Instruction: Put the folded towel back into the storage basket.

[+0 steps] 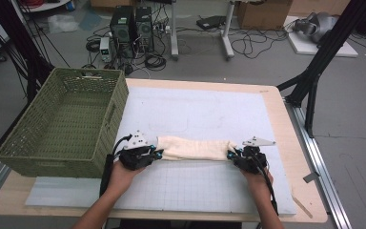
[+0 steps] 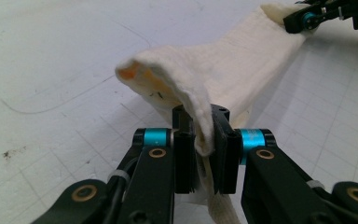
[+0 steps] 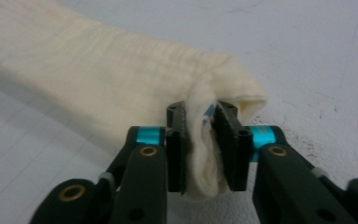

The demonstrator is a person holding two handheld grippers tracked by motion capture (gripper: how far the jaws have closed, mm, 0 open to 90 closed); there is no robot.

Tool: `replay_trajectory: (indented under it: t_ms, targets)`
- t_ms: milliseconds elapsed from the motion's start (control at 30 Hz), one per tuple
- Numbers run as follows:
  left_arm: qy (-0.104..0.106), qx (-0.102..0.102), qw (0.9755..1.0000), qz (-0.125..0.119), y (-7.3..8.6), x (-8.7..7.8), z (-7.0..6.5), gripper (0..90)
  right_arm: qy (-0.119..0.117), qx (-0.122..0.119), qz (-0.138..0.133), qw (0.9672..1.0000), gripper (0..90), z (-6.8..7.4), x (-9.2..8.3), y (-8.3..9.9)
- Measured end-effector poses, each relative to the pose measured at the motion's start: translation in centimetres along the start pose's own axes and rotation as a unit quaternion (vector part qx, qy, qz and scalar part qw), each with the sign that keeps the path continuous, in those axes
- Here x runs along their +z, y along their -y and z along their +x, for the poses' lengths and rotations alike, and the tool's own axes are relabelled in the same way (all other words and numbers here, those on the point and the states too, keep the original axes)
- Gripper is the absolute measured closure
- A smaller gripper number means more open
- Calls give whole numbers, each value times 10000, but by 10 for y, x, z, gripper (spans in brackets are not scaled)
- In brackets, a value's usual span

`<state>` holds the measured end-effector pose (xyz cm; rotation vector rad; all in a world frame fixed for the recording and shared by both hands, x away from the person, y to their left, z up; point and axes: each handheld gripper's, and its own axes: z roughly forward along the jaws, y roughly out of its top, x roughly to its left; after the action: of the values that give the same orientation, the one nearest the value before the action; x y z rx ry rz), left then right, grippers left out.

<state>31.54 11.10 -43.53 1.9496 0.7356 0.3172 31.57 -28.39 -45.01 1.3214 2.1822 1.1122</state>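
Cream cloth [image 1: 194, 148], folded into a long band on the desk's white mat [image 1: 209, 191] beside a green basket [image 1: 62, 124]. Left gripper [image 1: 158, 153] and right gripper [image 1: 230, 154] each pinch 1 end. Probably mid-fold; next, both ends must move together.

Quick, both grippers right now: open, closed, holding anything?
Left gripper: closed, pinching the left end of the cream cloth.
Right gripper: closed, pinching the cloth's right end.
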Motion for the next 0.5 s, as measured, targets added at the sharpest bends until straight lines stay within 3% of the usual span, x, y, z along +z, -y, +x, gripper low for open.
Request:
replay_trajectory:
  t_ms: [333,500]
  targets:
    - [3,40,9999,-93,-1,-4,-1,811,-84,-58,-129,9999,816,-5,-4,1]
    - [-17,53,9995,-321,-5,-12,1,812,-310,-359,-551,9974,817,-7,-12,-2]
